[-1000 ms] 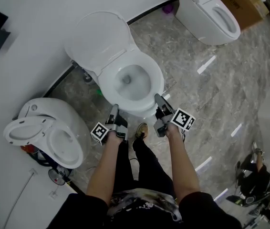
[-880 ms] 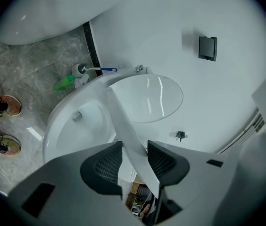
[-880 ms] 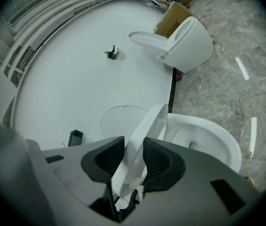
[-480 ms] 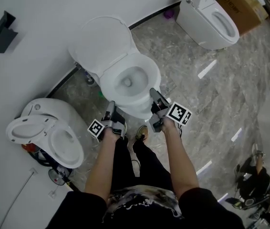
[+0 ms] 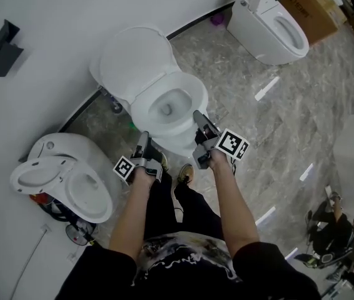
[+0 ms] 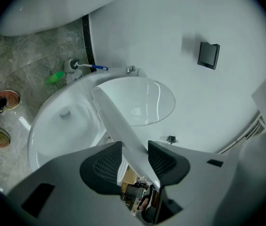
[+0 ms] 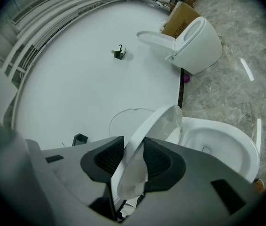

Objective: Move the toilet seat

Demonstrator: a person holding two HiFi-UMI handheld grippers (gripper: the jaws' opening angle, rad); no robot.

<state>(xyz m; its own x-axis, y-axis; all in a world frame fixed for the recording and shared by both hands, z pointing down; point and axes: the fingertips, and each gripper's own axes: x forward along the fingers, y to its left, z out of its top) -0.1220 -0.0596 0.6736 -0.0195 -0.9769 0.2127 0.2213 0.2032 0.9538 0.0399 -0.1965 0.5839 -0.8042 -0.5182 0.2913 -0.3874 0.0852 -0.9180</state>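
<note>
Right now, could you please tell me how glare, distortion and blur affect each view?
Head view: sharp and evenly lit, with bright glare streaks on the floor. Left gripper view: fisheye bending, dark corners, a soft sheen on the raised lid. Right gripper view: same bending and dark corners; the toilet seat blurs close to the lens.

Head view: high up, steeply down on toilet bowl (image 5: 167, 108) and floor (image 5: 277, 124). Gripper views: low, close at the rim, facing the wall (image 5: 39, 17). All three share the bowl.
</note>
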